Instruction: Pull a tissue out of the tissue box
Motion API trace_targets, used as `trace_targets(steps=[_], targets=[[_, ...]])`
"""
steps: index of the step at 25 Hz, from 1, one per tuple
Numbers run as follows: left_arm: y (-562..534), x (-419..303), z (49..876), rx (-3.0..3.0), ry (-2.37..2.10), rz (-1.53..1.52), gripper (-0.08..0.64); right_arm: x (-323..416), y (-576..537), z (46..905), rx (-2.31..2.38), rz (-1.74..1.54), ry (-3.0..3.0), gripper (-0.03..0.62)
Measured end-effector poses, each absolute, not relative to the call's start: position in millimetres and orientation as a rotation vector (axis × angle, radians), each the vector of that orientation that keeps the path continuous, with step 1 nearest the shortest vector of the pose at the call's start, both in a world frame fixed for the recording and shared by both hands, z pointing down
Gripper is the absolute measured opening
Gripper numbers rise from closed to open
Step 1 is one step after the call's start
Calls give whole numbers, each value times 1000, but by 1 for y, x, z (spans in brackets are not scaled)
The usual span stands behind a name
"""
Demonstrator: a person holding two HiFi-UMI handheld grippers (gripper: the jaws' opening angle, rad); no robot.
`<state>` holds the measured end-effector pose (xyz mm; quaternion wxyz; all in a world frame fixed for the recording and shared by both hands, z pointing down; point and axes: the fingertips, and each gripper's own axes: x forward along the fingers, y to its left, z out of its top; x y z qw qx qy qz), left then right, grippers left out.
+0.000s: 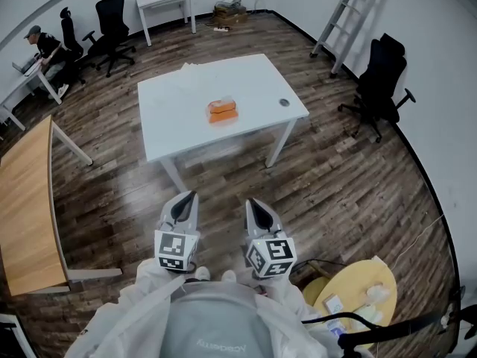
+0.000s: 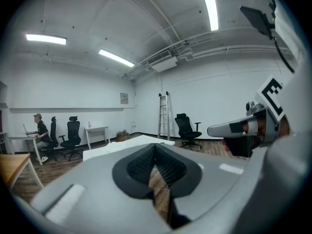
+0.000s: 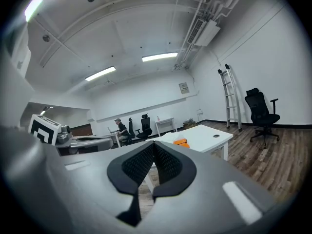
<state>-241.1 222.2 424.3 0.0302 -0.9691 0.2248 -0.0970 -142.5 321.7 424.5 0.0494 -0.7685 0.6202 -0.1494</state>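
An orange tissue box (image 1: 222, 110) with a white tissue sticking up stands near the middle of the white table (image 1: 179, 129), well ahead of me. The right gripper view also catches the tissue box (image 3: 181, 142), small and far off on the table (image 3: 209, 136). Both grippers hang over the wood floor, short of the table's near edge. My left gripper (image 1: 185, 202) and right gripper (image 1: 257, 207) are side by side, each shut with nothing between its jaws. In their own views the left gripper (image 2: 155, 147) and the right gripper (image 3: 154, 144) show pads meeting at the tips.
A wooden table (image 1: 26, 200) runs along the left. A yellow round table (image 1: 358, 289) with small items is at lower right. A black office chair (image 1: 380, 80) and a ladder (image 1: 346, 13) stand at right. A person (image 1: 41, 47) sits at a far desk.
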Motion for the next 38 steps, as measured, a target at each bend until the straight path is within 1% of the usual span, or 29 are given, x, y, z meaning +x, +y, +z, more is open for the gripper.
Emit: trace_targets(steps=[22,38], targets=[[236,-222,421,-2982,727,-284,0,-119,343,427,-2337,-452,1890,2],[218,-211,424,-2991,730,-270,0,-109,326,430,-2346,-449,1897,2]])
